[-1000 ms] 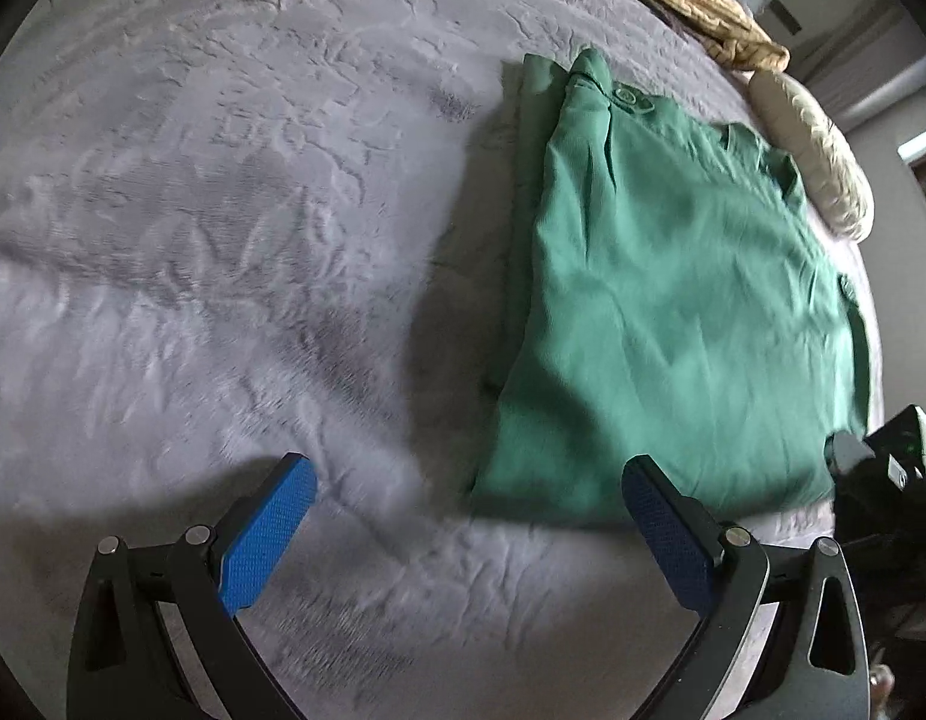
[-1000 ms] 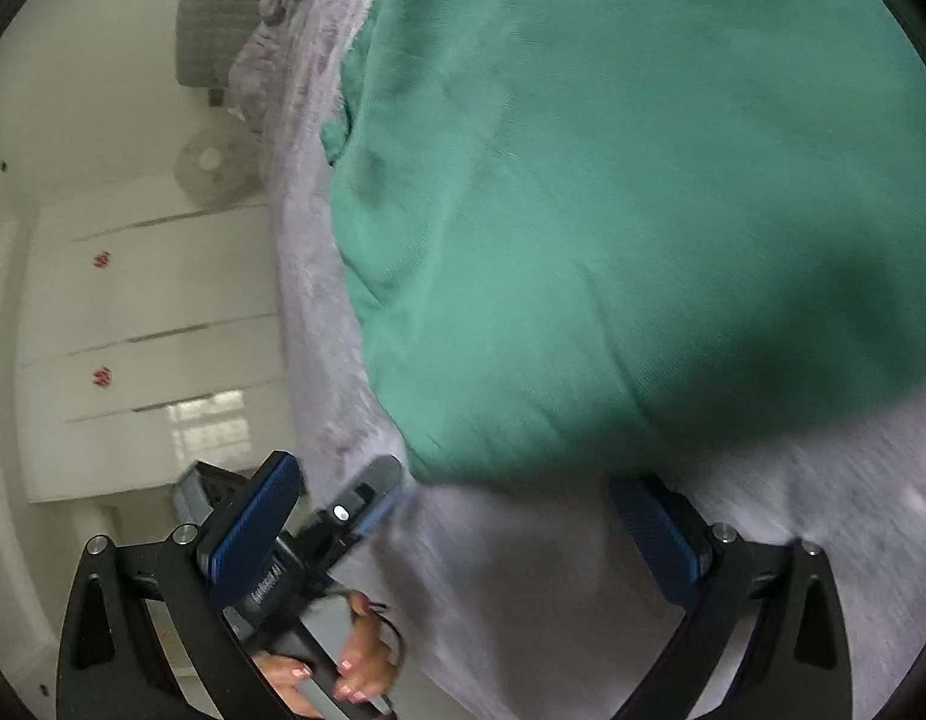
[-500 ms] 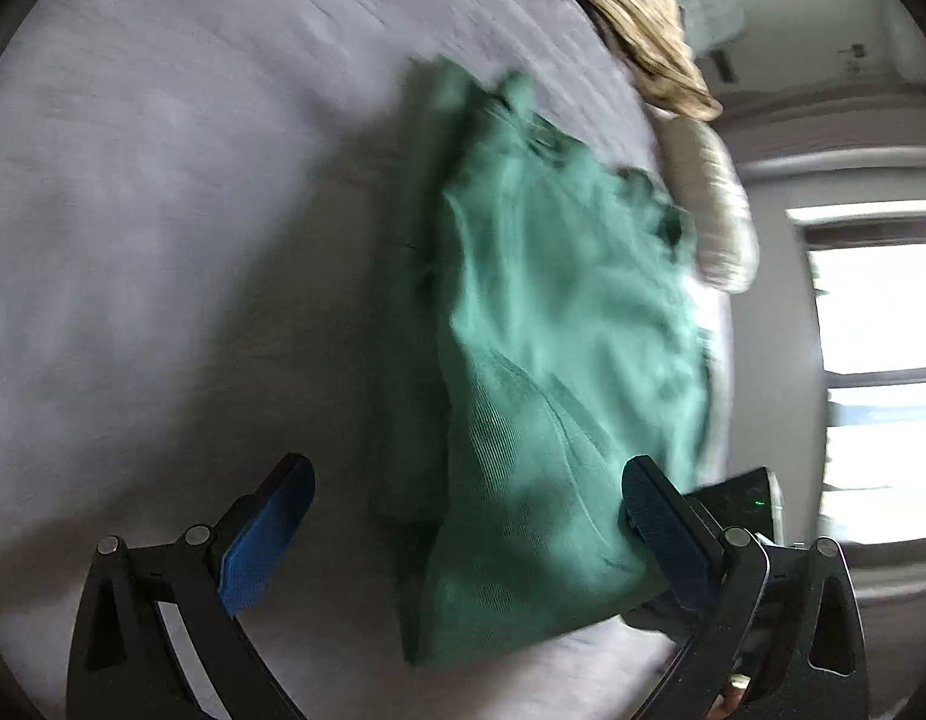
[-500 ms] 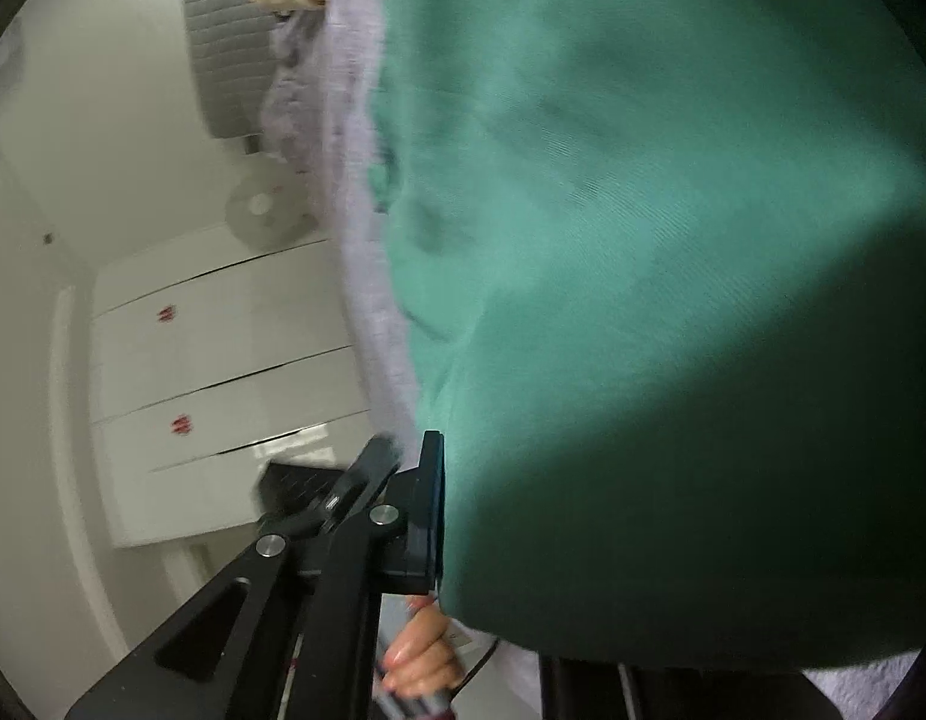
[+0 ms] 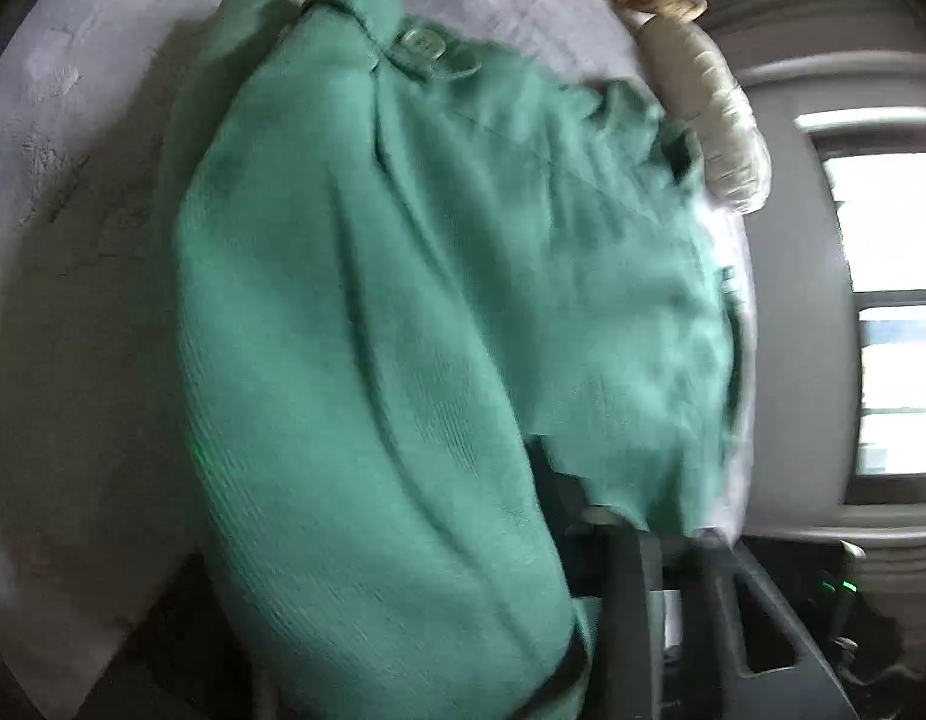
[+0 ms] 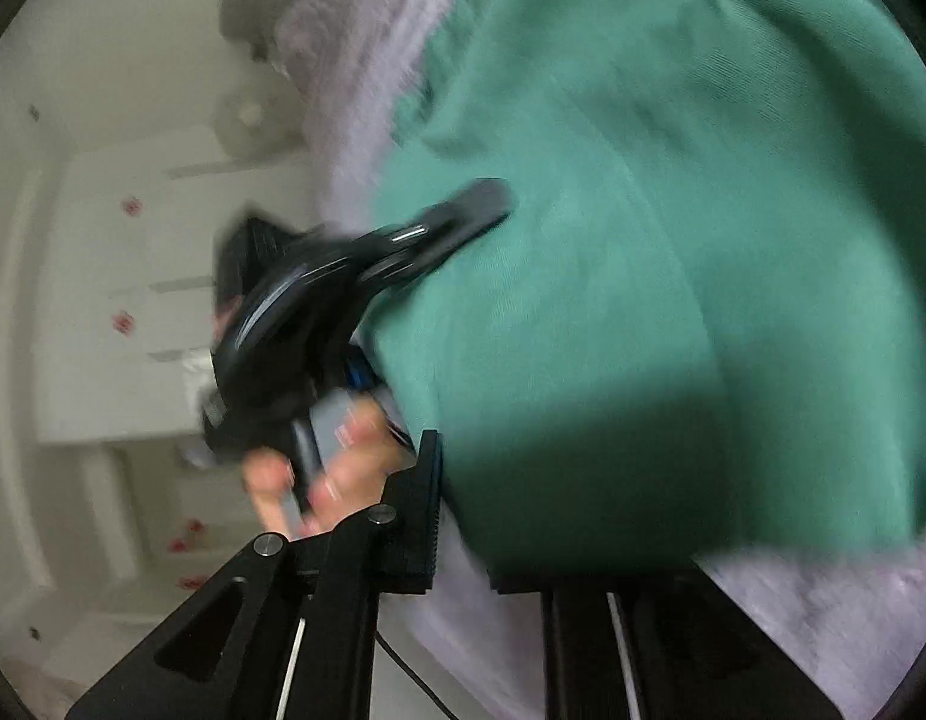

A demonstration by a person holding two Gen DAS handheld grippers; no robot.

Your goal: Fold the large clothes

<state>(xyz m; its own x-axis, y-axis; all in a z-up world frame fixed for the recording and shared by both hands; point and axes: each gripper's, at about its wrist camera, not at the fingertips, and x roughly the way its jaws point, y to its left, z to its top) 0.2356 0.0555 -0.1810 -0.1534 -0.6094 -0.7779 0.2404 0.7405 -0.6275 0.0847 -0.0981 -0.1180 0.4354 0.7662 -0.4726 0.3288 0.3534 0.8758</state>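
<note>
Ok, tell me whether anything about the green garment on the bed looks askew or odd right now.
The green garment is bunched rather than flat: its near edge is gathered up off the grey bedspread between the closing left gripper, and the right gripper also has fabric between its jaws. Nothing looks torn or spilled.

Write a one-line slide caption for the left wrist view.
Left tongs closing on the near edge of a folded green garment lying on a grey bedspread, window behind.
</note>
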